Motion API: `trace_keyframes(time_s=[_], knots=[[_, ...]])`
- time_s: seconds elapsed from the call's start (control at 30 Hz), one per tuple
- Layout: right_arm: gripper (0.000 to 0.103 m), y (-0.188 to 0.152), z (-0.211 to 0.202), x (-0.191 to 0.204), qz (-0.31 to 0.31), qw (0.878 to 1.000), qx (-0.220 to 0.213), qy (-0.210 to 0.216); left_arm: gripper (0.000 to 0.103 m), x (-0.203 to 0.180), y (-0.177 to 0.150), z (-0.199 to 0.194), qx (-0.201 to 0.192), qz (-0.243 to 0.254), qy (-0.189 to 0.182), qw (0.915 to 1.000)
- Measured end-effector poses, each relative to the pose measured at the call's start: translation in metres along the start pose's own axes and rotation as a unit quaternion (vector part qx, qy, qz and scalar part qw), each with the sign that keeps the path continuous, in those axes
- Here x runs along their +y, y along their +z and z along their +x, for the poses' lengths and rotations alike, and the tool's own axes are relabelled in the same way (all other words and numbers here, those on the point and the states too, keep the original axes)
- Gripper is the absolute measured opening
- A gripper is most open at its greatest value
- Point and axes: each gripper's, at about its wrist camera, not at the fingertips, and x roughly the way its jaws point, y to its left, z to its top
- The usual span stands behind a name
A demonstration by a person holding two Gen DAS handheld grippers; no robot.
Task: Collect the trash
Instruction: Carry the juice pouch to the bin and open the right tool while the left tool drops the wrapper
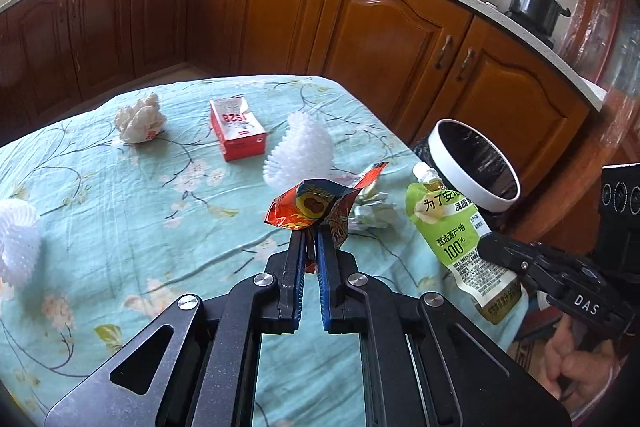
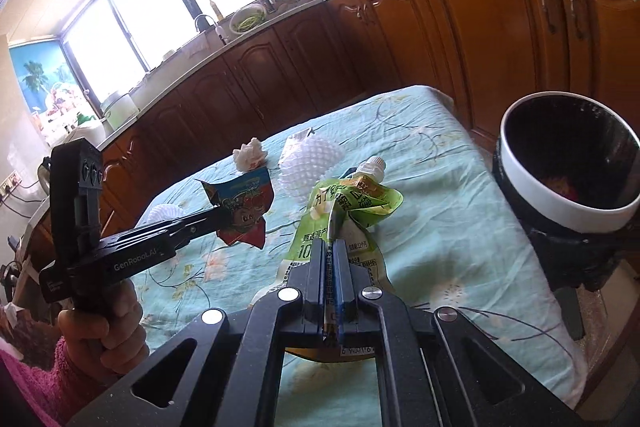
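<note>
My left gripper (image 1: 311, 237) is shut on an orange snack wrapper (image 1: 308, 207), held above the table; the right wrist view shows that same wrapper (image 2: 244, 211) in the left gripper (image 2: 224, 215). My right gripper (image 2: 333, 247) is shut on a green drink pouch (image 2: 352, 203) with a white spout. In the left wrist view the pouch (image 1: 452, 231) hangs from the right gripper (image 1: 486, 245). A white-rimmed black trash bin (image 2: 568, 215) stands past the table's right edge, also visible as the bin (image 1: 472, 183) in the left wrist view.
On the teal flowered tablecloth (image 1: 120, 211) lie a crumpled paper ball (image 1: 138, 121), a red box (image 1: 237, 133), a white foam fruit net (image 1: 300, 151), another foam net (image 1: 18, 243) at the left and crumpled foil (image 1: 374, 213). Wooden kitchen cabinets (image 1: 256, 11) surround the table.
</note>
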Motion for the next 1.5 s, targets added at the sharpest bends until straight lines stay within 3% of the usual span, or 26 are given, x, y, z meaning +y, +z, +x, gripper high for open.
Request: trace_keyframes(time_s=[0.83,1.1,1.5], knots=[[0.003,0.020,-0.058,-0.119,0.077,0.990,-0.072,-0.098,0.005,-0.125,0.034,0.054,0.027,0.088,-0.083,0.9923],[0.003,0.038,-0.059,-0.150,0.086,0.985,-0.082,-0.129,0.005,-0.161,0.054,0.074,0.025,0.115,-0.095,0.9885],[0.003,0.060,-0.043,-0.182,0.088,0.981,-0.070,-0.157,0.005,-0.207,0.083,0.119,0.035,0.156,-0.085,0.9835]])
